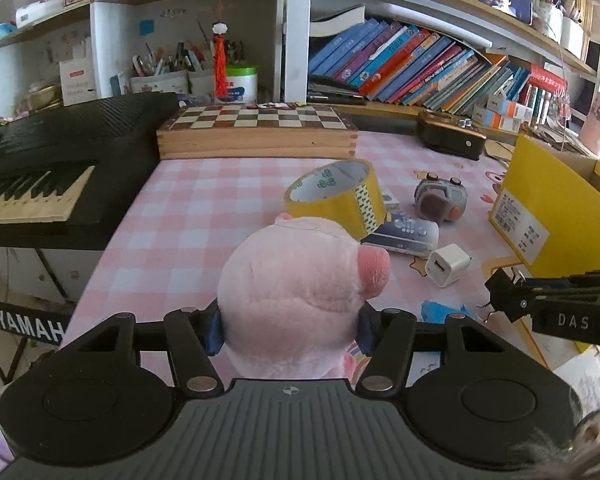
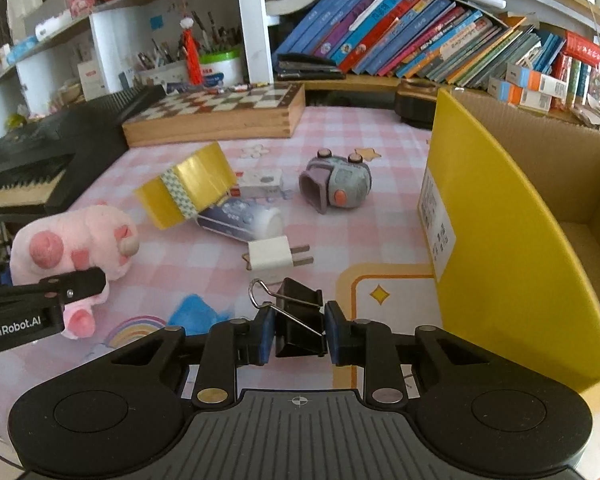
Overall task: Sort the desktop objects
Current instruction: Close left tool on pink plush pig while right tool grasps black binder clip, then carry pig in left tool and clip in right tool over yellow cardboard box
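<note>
My left gripper (image 1: 292, 330) is shut on a pink plush pig (image 1: 296, 292); the pig also shows in the right wrist view (image 2: 72, 252), held just above the pink checked desk mat. My right gripper (image 2: 298, 330) is shut on a black binder clip (image 2: 300, 320), to the left of the yellow cardboard box (image 2: 500, 240). On the mat lie a yellow tape roll (image 1: 336, 196), a remote control (image 1: 404, 234), a white charger plug (image 1: 448, 265) and a grey toy camera (image 1: 440, 200).
A wooden chess box (image 1: 256, 130) stands at the back of the mat. A black Yamaha keyboard (image 1: 40, 176) lies to the left. Shelves of books (image 1: 420, 68) and pen holders (image 1: 168, 68) run behind. A dark speaker (image 1: 450, 136) sits at the back right.
</note>
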Available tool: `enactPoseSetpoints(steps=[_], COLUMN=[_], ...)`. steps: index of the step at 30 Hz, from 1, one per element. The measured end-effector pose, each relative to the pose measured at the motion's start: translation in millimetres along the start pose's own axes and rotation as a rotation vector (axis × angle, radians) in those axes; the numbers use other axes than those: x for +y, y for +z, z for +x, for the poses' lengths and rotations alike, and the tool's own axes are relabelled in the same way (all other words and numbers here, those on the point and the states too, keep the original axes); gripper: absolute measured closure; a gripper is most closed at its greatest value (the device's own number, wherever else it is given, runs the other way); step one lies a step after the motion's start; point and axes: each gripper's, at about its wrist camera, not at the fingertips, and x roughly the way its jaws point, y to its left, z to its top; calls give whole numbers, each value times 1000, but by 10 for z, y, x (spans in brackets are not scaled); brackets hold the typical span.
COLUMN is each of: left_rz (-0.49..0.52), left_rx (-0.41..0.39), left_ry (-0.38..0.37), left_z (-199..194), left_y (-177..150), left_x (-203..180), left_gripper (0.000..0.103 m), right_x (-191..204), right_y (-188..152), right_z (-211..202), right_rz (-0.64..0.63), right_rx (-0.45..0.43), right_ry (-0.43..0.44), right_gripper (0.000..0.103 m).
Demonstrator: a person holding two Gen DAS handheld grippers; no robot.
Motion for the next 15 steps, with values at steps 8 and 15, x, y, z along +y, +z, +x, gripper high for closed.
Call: enactPoseSetpoints(steps=[8, 15], left_rz=[13, 0], left_rx=[-1, -12], left_ry=[-29, -51], left_z=[-225, -388], left_y=[66, 117], left_x=[-9, -5], left_gripper=[47, 47], right_x=[15, 23], right_y=[41, 19], right_z=[-210, -426], right_rz=[12, 31], right_rx=[-32, -40], right_ry=[30, 60], right_gripper=[77, 77])
